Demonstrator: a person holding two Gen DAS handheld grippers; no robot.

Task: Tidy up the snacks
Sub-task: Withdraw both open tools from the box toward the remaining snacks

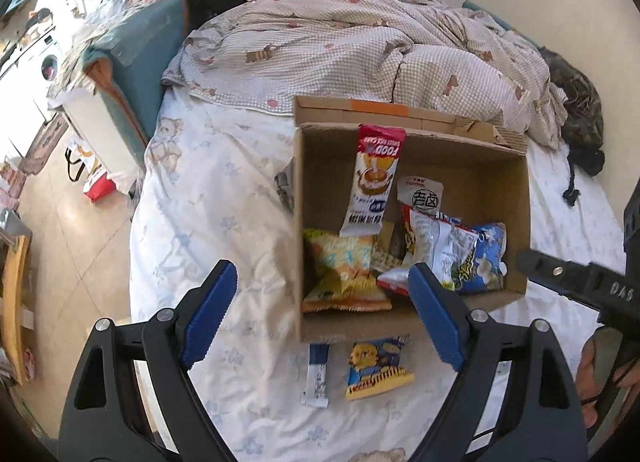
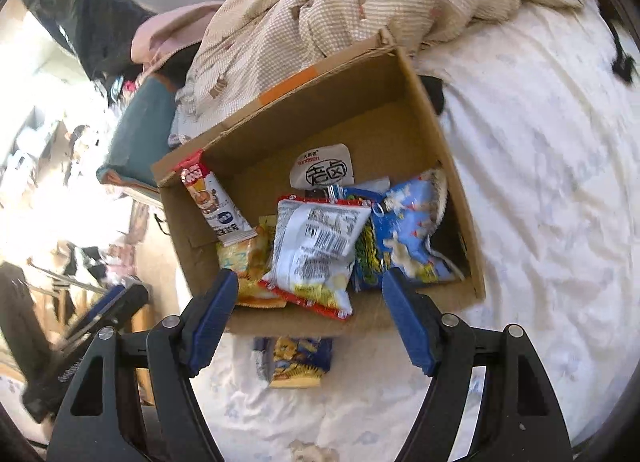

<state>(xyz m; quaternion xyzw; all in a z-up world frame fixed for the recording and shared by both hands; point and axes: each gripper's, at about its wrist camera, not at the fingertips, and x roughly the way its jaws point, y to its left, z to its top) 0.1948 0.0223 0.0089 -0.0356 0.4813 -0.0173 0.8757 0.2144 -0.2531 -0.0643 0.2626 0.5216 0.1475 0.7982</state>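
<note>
Well along, judging by how the snacks lie. Gathered already in the cardboard box on the bed sheet: a long rice cake packet propped against the box's far wall, a yellow bag in the near left corner, a white pouch toward the middle, a red-edged packet lying on top, and a blue bag at the right wall. Left outside, on the sheet just beside the box's near wall: a blue-and-yellow bear biscuit pack and a thin white stick sachet, side by side and close together. Probably two more pick-ups to finish, then.

Left gripper released, jaws spread wide with nothing between the pads, hanging over the box's near left corner. Right gripper likewise released and empty, poised above the box's near wall with the red-edged packet beyond its fingertips. Rumpled quilt bunched at the bed's far end, behind the box.
</note>
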